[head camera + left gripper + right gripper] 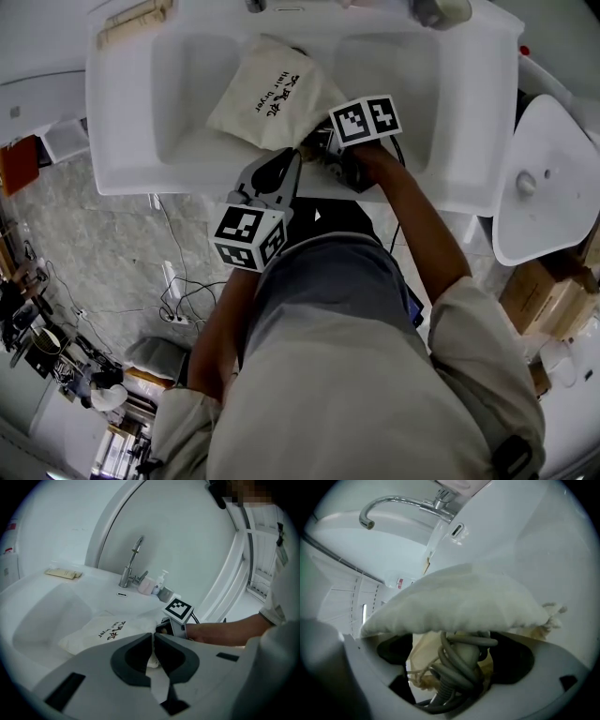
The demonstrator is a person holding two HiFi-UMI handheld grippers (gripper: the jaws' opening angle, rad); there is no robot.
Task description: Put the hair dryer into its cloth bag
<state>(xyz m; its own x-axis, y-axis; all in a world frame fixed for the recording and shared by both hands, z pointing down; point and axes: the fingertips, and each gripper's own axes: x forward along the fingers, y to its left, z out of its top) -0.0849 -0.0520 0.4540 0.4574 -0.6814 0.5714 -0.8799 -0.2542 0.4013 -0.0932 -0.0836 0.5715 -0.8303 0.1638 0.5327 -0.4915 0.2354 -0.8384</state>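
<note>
Quick read, everything placed off the sink (131,159). The cloth bag (272,94) lies in its basin, with the mouth turned toward the sink's near rim, where you're standing. The hair dryer (465,665) is at that mouth. You only see its handle end, with the grey cord looped round it. The rest looks to be already under the cloth, though I can't tell how deep.

Your right gripper (454,648) is let go. Its jaws stand wide on either side of the handle and the pads aren't pressing on it. Your left gripper (153,637) sits just beside it over the near rim. It's clenched, with a bit of white cloth showing between the pads, so I'd say it's pinching the bag's mouth edge.

What matters next is that the dryer's long axis runs straight along your right gripper's line, from the near rim toward the back of the sink. The right one is nearer, so a straight push that way looks like the move.

What could get in the way is the loose cord and the drawstring (417,679) bunched at the opening. The faucet (131,564) and the small bottles (161,581) sit on the sink's back ledge, well apart from all this.
</note>
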